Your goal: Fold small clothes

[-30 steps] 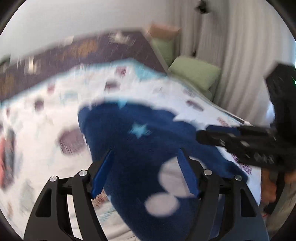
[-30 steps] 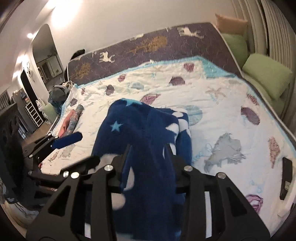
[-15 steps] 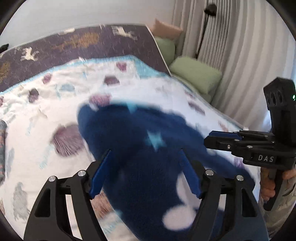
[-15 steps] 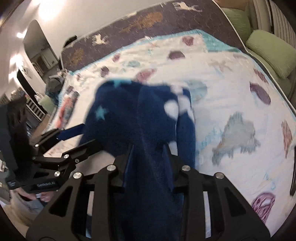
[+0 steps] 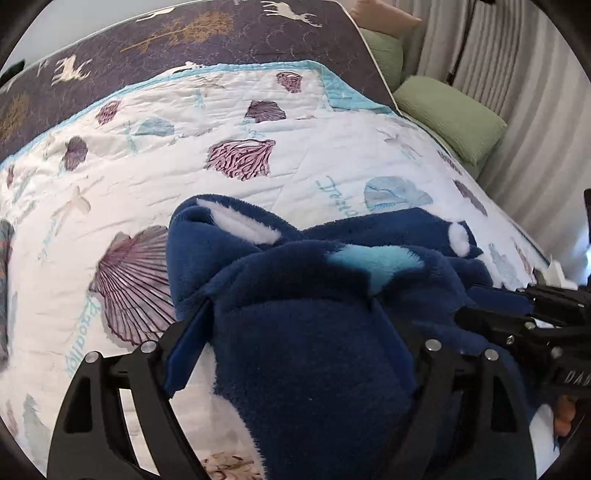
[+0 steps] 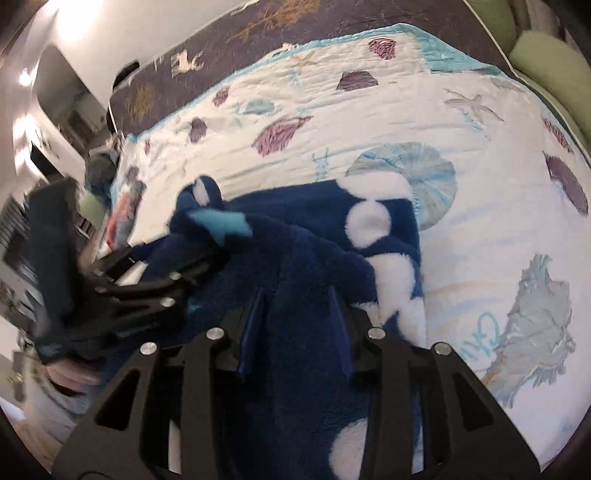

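Observation:
A dark blue fleece garment point(image 5: 303, 280) with white dots and a light blue star lies bunched on the seashell quilt point(image 5: 166, 155). My left gripper point(image 5: 291, 314) has its fingers spread wide, with fleece heaped between them. My right gripper point(image 6: 295, 299) is shut on a thick fold of the same garment point(image 6: 306, 236). The two grippers are close side by side; the right one shows at the right edge of the left wrist view point(image 5: 517, 314), the left one at the left of the right wrist view point(image 6: 147, 273).
The quilt lies over a dark purple bedspread point(image 5: 221, 33) with deer figures. Green cushions point(image 5: 450, 114) sit at the bed's right side by grey curtains. Folded colourful clothes point(image 6: 122, 214) lie near the bed's left edge.
Both grippers have moved down and forward toward the quilt, carrying the blue fleece. The garment, which hung stretched out, now lies bunched on the bed. The left gripper is nearer the right.

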`<state>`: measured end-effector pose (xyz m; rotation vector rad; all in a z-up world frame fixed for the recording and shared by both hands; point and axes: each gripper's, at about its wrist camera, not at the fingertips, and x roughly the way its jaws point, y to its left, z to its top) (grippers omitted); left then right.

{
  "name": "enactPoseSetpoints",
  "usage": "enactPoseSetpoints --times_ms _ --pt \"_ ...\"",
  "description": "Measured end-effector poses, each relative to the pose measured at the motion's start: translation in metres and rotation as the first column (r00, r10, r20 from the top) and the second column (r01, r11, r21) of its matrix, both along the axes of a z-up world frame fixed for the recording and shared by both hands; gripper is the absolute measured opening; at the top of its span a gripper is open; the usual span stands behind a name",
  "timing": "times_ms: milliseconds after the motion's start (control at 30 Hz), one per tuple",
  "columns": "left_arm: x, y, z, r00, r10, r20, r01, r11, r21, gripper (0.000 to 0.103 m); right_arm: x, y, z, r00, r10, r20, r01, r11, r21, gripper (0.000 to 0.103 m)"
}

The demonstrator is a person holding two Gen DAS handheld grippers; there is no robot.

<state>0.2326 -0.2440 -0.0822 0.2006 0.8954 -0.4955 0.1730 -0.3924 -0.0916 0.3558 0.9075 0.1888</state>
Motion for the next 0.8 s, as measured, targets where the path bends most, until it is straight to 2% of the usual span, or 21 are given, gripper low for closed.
enactPoseSetpoints --times_ms 100,200,300,333,400,467,533,600,633,667,733,800 --pt "-0.004 0.002 0.01 0.999 -0.009 0.033 0.01 1.0 -0.013 0.084 -0.005 0.011 0.003 1.0 0.014 0.014 -0.013 0.997 -0.07 0.037" --pt "-0.011 0.005 0.027 0.997 -0.024 0.075 0.025 0.999 -0.021 0.084 -0.006 0.01 0.016 1.0 0.026 0.01 -0.025 0.997 -0.074 0.037" --pt "-0.014 0.003 0.049 0.989 -0.046 0.144 0.05 0.998 -0.025 0.084 -0.006 0.011 0.038 0.998 0.042 0.042 -0.038 0.996 -0.081 0.051" --pt "-0.013 0.002 0.053 0.986 -0.048 0.163 0.051 0.999 -0.016 0.084 -0.004 0.012 0.043 0.997 0.042 0.058 -0.036 0.995 -0.098 0.053" --pt "-0.004 -0.002 0.056 0.984 -0.04 0.173 0.041 0.999 -0.001 0.084 0.0 0.013 0.055 0.996 0.031 0.086 -0.019 0.99 -0.138 0.053" --pt "0.015 -0.007 0.043 0.99 -0.022 0.137 0.017 0.999 0.042 0.085 0.01 0.011 0.059 0.996 0.029 0.088 -0.019 0.993 -0.115 0.053" --pt "0.033 -0.012 0.021 0.996 -0.002 0.084 -0.006 0.995 0.095 0.087 0.024 0.008 0.049 0.998 0.022 0.056 -0.017 0.996 -0.091 0.055" --pt "0.048 -0.012 -0.008 1.0 0.008 0.004 -0.009 0.996 0.087 0.091 0.037 0.008 0.023 1.0 -0.009 -0.018 0.007 0.993 -0.119 0.057" --pt "0.051 -0.01 -0.015 1.0 0.02 -0.006 -0.02 0.998 0.068 0.092 0.048 0.007 0.001 0.997 -0.019 -0.08 0.01 0.994 -0.113 0.057" --pt "0.052 -0.008 -0.017 1.0 0.026 -0.008 -0.026 0.999 0.042 0.092 0.053 0.004 -0.011 0.995 -0.02 -0.101 0.011 0.996 -0.088 0.057" --pt "0.049 -0.01 -0.014 1.0 0.021 0.003 -0.021 0.998 0.057 0.092 0.054 -0.006 -0.012 0.994 -0.033 -0.104 0.031 0.999 -0.028 0.057" --pt "0.046 -0.011 -0.012 1.0 0.017 0.023 -0.019 0.997 0.075 0.092 0.052 -0.001 -0.011 0.995 -0.028 -0.097 0.022 0.998 -0.06 0.058"
